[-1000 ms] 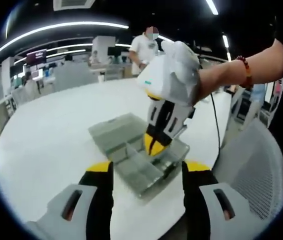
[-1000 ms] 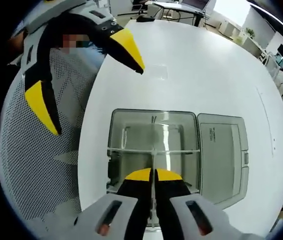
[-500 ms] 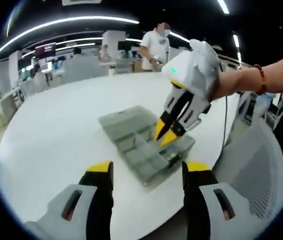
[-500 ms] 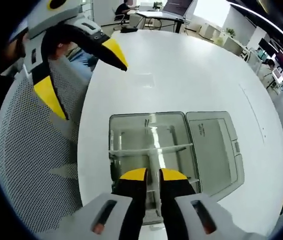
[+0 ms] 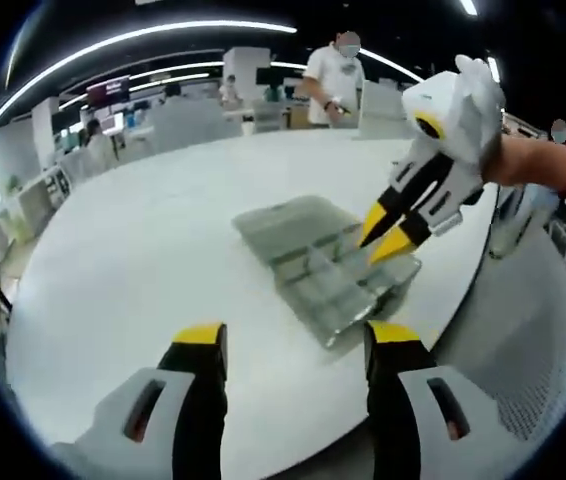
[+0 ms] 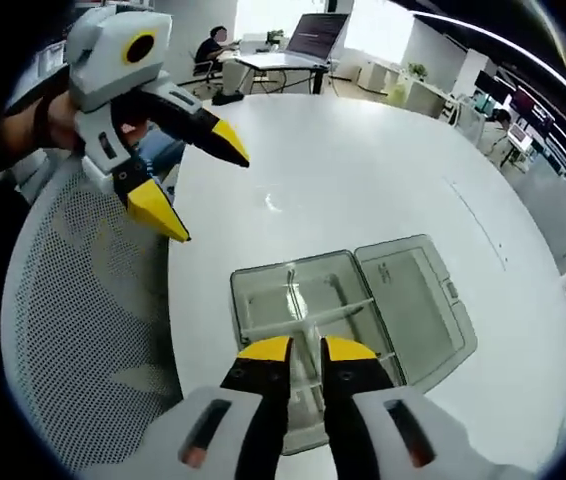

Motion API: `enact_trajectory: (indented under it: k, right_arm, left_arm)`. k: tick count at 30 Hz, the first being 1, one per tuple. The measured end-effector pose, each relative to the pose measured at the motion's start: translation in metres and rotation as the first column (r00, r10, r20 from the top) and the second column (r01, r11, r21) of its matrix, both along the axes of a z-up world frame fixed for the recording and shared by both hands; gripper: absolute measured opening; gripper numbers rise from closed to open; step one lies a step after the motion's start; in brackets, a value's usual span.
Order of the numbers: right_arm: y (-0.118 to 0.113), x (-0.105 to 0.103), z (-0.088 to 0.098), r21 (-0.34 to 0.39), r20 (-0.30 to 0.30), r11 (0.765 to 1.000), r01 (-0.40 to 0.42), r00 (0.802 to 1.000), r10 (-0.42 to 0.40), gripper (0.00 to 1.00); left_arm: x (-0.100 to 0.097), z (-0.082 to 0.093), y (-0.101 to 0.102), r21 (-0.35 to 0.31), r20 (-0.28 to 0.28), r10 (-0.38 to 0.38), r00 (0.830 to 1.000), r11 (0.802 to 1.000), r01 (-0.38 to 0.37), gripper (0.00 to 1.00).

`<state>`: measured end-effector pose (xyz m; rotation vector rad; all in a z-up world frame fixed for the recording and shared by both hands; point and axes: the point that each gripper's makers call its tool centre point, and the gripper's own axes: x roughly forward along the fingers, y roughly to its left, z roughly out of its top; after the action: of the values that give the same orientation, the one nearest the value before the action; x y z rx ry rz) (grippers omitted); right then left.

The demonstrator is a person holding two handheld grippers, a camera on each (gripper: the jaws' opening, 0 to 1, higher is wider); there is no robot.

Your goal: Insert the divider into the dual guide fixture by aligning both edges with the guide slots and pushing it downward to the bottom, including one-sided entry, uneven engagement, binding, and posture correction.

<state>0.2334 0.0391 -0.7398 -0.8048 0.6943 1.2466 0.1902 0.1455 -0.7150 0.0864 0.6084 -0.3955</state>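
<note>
Divider (image 6: 308, 318) status: seated upright inside the dual guide fixture (image 6: 303, 300), a clear plastic box, crossing it from side wall to side wall. The fixture rests on the white round table (image 6: 363, 170), close to the table edge nearest me. Its hinged lid (image 6: 418, 300) lies open flat on the table, joined to the side of the box.

My right gripper (image 6: 306, 350) hangs above the fixture's near half. Its yellow-tipped jaws stand slightly apart with a narrow gap between them. They hold nothing, and I cannot tell whether the tips touch the fixture. In the left gripper view this same gripper (image 5: 388, 228) appears from the right, tips angled down toward the fixture (image 5: 328, 265) and clear of it, gripped by my hand (image 5: 533, 165).

My left gripper (image 5: 293, 340) is held over the table (image 5: 143, 240) short of the fixture. Its jaws stand wide apart, holding nothing and touching nothing. In the right gripper view it (image 6: 198, 180) hovers off the table edge, above a white mesh chair (image 6: 73, 310), jaws spread.

A person in a white shirt (image 5: 335, 75) stands beyond the table's far edge.
</note>
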Motion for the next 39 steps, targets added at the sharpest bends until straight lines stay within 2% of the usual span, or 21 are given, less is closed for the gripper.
enact_trajectory:
  k: [3,5,11,21,28,34,36,39]
  right_arm:
    - [0.001,-0.001,0.009,0.051,0.001,0.998,0.046,0.999,-0.046,0.08]
    - [0.0,-0.002,0.014,0.079,-0.009,0.995,0.068,0.998,-0.068,0.08]
    - [-0.01,-0.005,0.014,0.086,-0.008,0.993,0.085,0.996,-0.085,0.1]
    - [-0.018,-0.01,0.015,0.133,-0.034,0.986,0.099,0.995,-0.096,0.11]
    - [-0.014,-0.012,0.018,0.18,-0.054,0.978,0.104,0.994,-0.096,0.1]
    - [-0.002,-0.013,0.027,0.233,-0.077,0.967,0.099,0.994,-0.083,0.1]
    - [0.001,-0.012,0.033,0.258,-0.079,0.961,0.101,0.993,-0.084,0.1]
    - [0.005,-0.013,0.039,0.303,-0.113,0.945,0.121,0.989,-0.09,0.1]
  left_arm:
    - [0.0,0.002,0.012,0.017,-0.002,0.023,1.0,1.0,-0.023,0.54]
    - [0.0,-0.004,0.018,0.023,-0.03,0.029,0.999,0.999,-0.029,0.54]
    - [0.003,-0.014,0.025,0.039,-0.067,0.05,0.997,0.998,-0.047,0.54]
    - [0.008,-0.031,0.041,0.054,-0.119,0.14,0.983,0.989,-0.135,0.54]
    - [0.008,-0.047,0.051,0.064,-0.178,0.172,0.969,0.985,-0.163,0.54]
    - [0.016,-0.052,0.063,0.1,-0.19,0.194,0.963,0.979,-0.177,0.54]
    - [0.019,-0.055,0.069,0.112,-0.189,0.21,0.959,0.975,-0.191,0.54]
    - [0.02,-0.061,0.074,0.126,-0.198,0.226,0.954,0.971,-0.204,0.54]
